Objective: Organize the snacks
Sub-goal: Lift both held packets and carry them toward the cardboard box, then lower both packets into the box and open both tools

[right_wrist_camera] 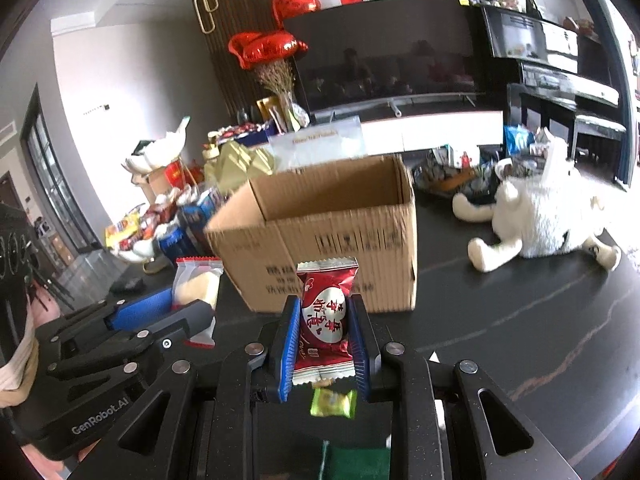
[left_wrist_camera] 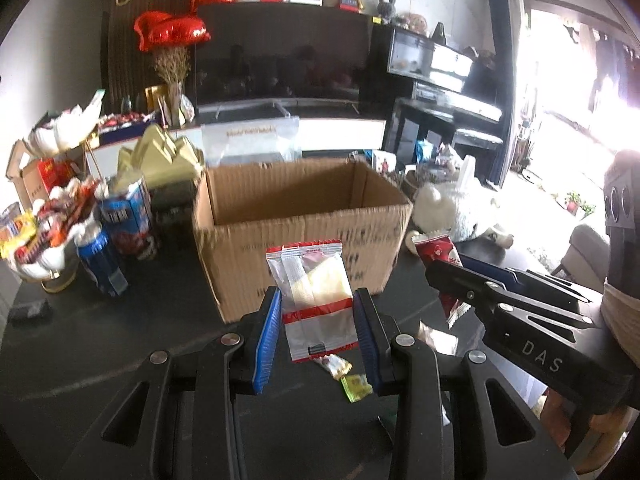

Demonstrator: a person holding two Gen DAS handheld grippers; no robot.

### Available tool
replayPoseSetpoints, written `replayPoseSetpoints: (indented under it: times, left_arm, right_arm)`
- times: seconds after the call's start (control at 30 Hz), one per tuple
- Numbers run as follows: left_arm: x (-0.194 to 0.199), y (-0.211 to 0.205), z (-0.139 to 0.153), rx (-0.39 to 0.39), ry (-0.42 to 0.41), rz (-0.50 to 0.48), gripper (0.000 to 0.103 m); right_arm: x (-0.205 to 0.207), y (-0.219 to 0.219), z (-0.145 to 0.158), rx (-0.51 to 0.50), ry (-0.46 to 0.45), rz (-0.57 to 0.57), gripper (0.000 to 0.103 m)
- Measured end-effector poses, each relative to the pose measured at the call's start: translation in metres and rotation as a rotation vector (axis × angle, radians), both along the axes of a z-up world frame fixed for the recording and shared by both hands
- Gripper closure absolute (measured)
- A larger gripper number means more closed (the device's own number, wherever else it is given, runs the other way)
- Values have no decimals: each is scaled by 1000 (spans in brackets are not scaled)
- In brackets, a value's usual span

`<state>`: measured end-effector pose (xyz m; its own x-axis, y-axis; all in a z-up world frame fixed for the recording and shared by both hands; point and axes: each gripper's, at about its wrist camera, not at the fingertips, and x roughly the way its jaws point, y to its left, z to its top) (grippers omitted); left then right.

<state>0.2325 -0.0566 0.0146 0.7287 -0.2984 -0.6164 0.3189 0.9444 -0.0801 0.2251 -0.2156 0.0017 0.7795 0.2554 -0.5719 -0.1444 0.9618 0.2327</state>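
While both packets are held in front of the box, the parts read as follows.
Left gripper (left_wrist_camera: pixel 316 320): blue pads closed on the clear packet (left_wrist_camera: pixel 314 288), a red-banded wrapper with a pale cake inside; gripped low on its sides so the top stands free.
Right gripper (right_wrist_camera: pixel 325 344): closed on the red packet (right_wrist_camera: pixel 326 312), clamped across its middle and upright; seen from the left wrist view as the dark arm at right.
Cardboard box (left_wrist_camera: pixel 300 216): open-topped, just beyond both packets on the dark table (right_wrist_camera: pixel 520 320); judged to be the destination, since both snacks are carried toward its near wall.
Loose sweets: a green candy (right_wrist_camera: pixel 333 403) and a small wrapper (left_wrist_camera: pixel 333 365) lie on the table below the grippers, not yet collected.
Snack pile (left_wrist_camera: pixel 48 232): left of the box, in a white dish.
Plush toy (right_wrist_camera: pixel 540 216): right of the box, clear of the path.
Next move, as judged: lift each packet over the rim before release.
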Motion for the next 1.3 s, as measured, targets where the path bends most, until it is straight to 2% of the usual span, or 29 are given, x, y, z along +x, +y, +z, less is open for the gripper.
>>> replayPoseSetpoints:
  times: [0.43, 0.67, 1.23, 1.27, 1.3]
  left_arm:
    - [30, 3, 35, 24, -65, -5, 67]
    - [54, 0, 37, 25, -59, -16, 67]
    - [135, 1, 18, 22, 5, 1, 66]
    - [139, 2, 17, 20, 7, 7, 64]
    - [141, 3, 17, 22, 6, 20, 56]
  right_arm:
    - [31, 8, 35, -16, -50, 30, 78]
    - [52, 9, 44, -31, -63, 35, 78]
    - [129, 12, 27, -41, -16, 45, 78]
    - [133, 11, 25, -33, -10, 44, 77]
    - [135, 12, 23, -31, -5, 44, 76]
